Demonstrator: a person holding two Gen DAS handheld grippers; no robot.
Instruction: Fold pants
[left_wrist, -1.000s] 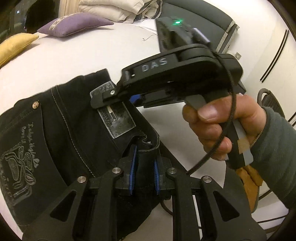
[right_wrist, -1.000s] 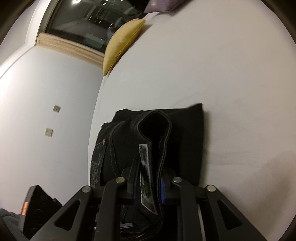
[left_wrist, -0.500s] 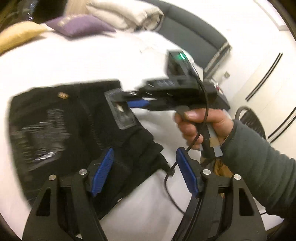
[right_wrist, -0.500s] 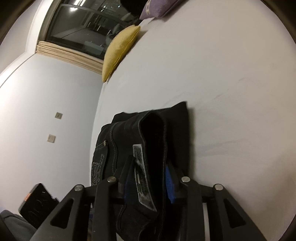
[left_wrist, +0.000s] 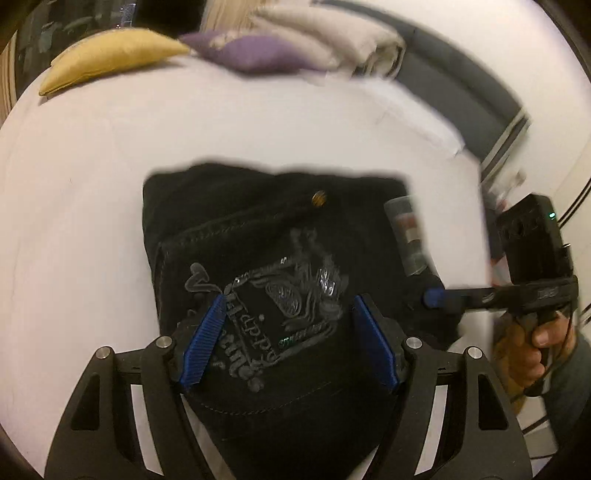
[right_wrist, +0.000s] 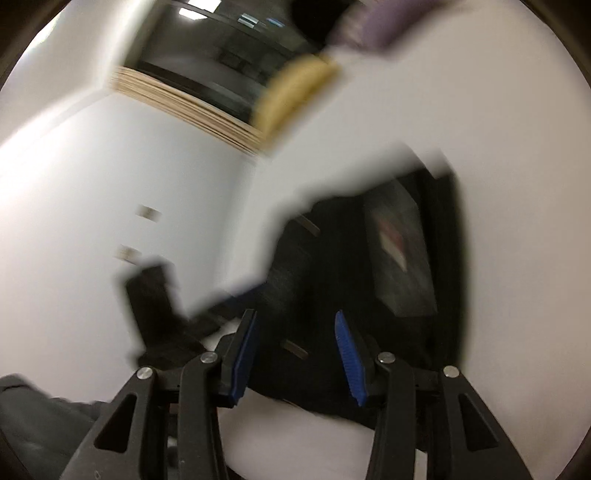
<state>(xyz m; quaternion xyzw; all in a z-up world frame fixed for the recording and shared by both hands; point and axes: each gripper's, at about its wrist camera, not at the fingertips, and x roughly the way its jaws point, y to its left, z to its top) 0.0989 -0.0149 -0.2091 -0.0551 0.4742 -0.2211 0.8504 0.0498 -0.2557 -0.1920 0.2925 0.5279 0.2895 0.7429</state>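
The black pants (left_wrist: 277, 229) lie folded in a squarish bundle on the white bed (left_wrist: 92, 184), back pocket with grey embroidery facing up. My left gripper (left_wrist: 290, 301) hovers over that pocket, open, its blue pads wide apart with only the cloth below them. My right gripper (left_wrist: 430, 298), held by a hand in a grey sleeve, points at the bundle's right edge near the leather label (left_wrist: 406, 236). In the blurred right wrist view my right gripper (right_wrist: 294, 315) has its jaws apart and closing; nothing is pinched, and the pants (right_wrist: 332, 258) lie beyond them.
A yellow pillow (left_wrist: 110, 62), a purple pillow (left_wrist: 258, 55) and folded beige bedding (left_wrist: 332, 48) sit at the bed's far end. A dark headboard (left_wrist: 461, 81) curves along the right. A white wall and a dark window (right_wrist: 221, 55) lie past the bed's left side.
Both grippers let go of the waistband they were pinching. The left opened wide and swung over the pocket. The right pulled back to the bundle's right edge, and the pants dropped flat.
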